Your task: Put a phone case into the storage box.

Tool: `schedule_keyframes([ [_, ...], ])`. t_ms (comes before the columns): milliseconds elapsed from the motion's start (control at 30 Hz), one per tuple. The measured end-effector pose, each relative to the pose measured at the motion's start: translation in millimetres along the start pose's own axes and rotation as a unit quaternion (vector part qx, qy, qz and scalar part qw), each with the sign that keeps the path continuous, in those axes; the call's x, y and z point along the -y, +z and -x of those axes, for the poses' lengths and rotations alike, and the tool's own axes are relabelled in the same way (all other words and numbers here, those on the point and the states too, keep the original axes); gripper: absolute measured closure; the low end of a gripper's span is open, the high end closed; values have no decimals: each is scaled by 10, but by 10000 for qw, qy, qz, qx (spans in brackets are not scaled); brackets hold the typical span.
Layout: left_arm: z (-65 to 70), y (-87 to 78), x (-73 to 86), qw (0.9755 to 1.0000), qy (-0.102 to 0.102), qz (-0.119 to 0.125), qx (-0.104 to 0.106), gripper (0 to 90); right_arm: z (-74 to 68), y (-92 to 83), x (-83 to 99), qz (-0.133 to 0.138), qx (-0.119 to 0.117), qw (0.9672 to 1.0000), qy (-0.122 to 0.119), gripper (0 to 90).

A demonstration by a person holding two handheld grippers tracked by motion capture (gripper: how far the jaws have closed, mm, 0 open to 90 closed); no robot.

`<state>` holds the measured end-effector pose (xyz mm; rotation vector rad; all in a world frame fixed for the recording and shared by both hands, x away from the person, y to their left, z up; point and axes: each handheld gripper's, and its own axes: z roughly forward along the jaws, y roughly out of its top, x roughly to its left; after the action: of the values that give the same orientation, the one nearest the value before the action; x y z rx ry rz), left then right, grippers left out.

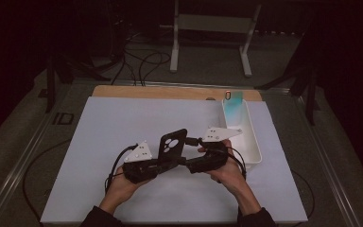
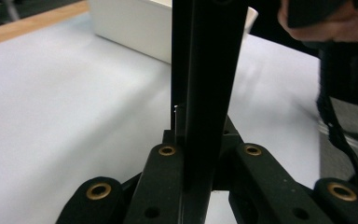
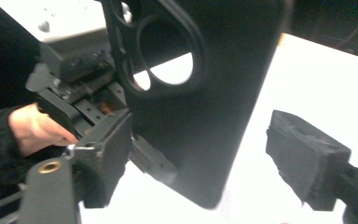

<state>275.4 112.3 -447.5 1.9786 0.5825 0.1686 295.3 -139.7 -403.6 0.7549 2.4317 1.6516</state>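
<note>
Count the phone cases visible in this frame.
2: a black phone case held upright between the grippers at the table's middle, and a teal phone case standing in the white bin. Others may be hidden inside.

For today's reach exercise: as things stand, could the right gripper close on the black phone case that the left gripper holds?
Probably yes. The right gripper has its jaws open on either side of the black phone case, with nothing between pads and case. The left gripper clamps the case's other end.
</note>
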Motion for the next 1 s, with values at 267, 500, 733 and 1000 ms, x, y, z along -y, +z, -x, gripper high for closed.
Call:
schedule_keyframes([
  [267,-9,15,13,9993,-129,18,-343,858,-45,32,-2,-7,371,9993,84,131],
  [500,-11,41,29,9989,-193,-20,-431,858,-92,59,-44,99,652,9975,235,77],
  [733,27,83,37,9989,-190,-51,-417,857,-182,75,-129,302,667,9971,195,77],
  [1000,87,142,34,9990,-143,-83,-407,857,-266,130,-215,318,941,9944,358,86],
])
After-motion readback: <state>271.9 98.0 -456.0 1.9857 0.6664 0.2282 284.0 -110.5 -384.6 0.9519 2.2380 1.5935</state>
